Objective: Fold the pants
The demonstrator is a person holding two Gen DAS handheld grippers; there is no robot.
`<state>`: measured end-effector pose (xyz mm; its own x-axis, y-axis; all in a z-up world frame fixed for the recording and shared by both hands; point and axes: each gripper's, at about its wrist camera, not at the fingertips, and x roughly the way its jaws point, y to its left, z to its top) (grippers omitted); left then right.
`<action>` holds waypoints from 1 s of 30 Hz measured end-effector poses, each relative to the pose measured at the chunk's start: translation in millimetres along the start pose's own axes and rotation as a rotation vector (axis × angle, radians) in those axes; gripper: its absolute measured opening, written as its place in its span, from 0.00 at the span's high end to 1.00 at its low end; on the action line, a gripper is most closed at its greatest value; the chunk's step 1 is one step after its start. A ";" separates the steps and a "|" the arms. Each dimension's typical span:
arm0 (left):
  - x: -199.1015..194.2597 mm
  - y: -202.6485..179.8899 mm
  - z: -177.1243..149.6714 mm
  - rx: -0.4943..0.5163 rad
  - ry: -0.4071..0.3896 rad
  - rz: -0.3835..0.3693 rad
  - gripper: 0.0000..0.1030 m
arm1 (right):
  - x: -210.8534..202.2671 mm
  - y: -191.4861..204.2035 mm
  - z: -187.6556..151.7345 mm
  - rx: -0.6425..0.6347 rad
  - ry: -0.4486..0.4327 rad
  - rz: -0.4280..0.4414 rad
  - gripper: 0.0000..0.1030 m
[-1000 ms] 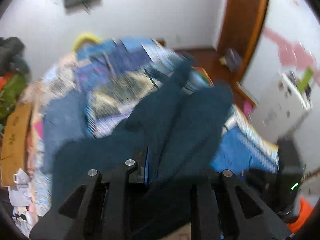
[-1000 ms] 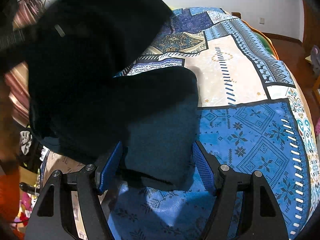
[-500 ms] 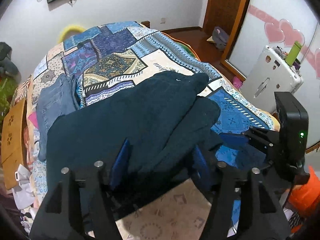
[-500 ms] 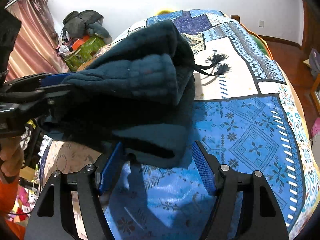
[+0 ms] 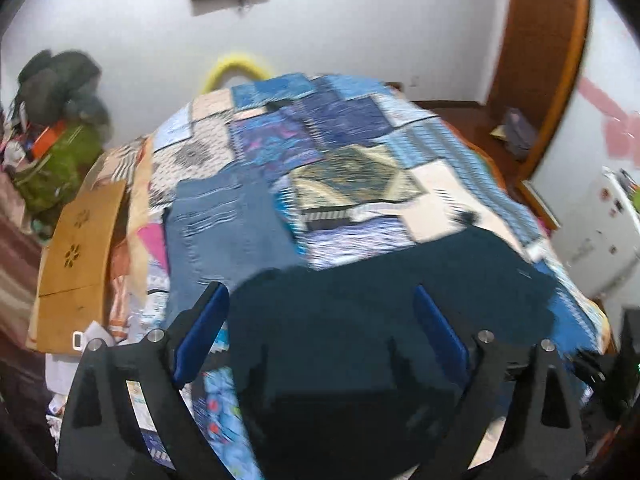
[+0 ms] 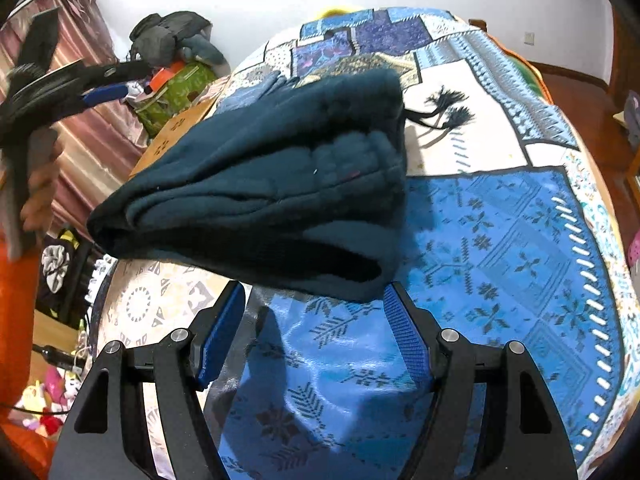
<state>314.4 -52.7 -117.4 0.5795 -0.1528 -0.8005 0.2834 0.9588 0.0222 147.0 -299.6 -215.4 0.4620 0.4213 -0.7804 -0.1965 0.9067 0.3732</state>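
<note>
Now the dark teal pants (image 6: 272, 184) are lying on the bed (image 6: 520, 248) as a thick folded bundle, with several soft layers showing along the edge that is facing the right wrist camera. Two tasselled cords (image 6: 444, 110) are sticking out from the bundle toward 2 o'clock and are resting on a cream patch of the quilt.

In the right view the bundle is sitting near the bed's edge at 9 o'clock, while a wide blue area of quilt is lying free toward 3 o'clock. In the left view, which is blurred, the pants (image 5: 380, 312) are filling the lower middle, and more open quilt is stretching toward 12 o'clock.

I am counting one pair of teal pants and one other blue garment (image 5: 224, 232), lying flat at about 10 o'clock in the left view.

The right tongs (image 6: 316, 336) are standing wide and gripping nothing, just before the bundle. The left tongs (image 5: 320, 332) are also spread wide above the fabric, closing on nothing.
</note>
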 end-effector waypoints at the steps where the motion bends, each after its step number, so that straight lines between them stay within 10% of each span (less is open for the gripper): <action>1: 12.3 10.8 5.8 -0.018 0.021 -0.001 0.09 | 0.6 0.8 0.4 0.000 0.001 0.001 0.31; 14: 172.0 68.0 -3.9 0.056 0.351 0.159 0.00 | 15.3 -13.5 31.5 0.014 -0.002 -0.044 0.31; 23: 134.6 80.9 -53.0 0.015 0.352 0.134 0.00 | -1.6 -12.9 38.0 -0.001 -0.063 -0.097 0.31; 30: 76.7 69.6 -104.8 -0.093 0.350 -0.025 0.00 | -27.9 -1.6 34.4 -0.019 -0.125 -0.088 0.31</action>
<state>298.5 27.4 -240.0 0.2717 -0.1002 -0.9572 0.2141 0.9759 -0.0414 164.2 -313.4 -176.9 0.5824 0.3358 -0.7403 -0.1664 0.9407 0.2958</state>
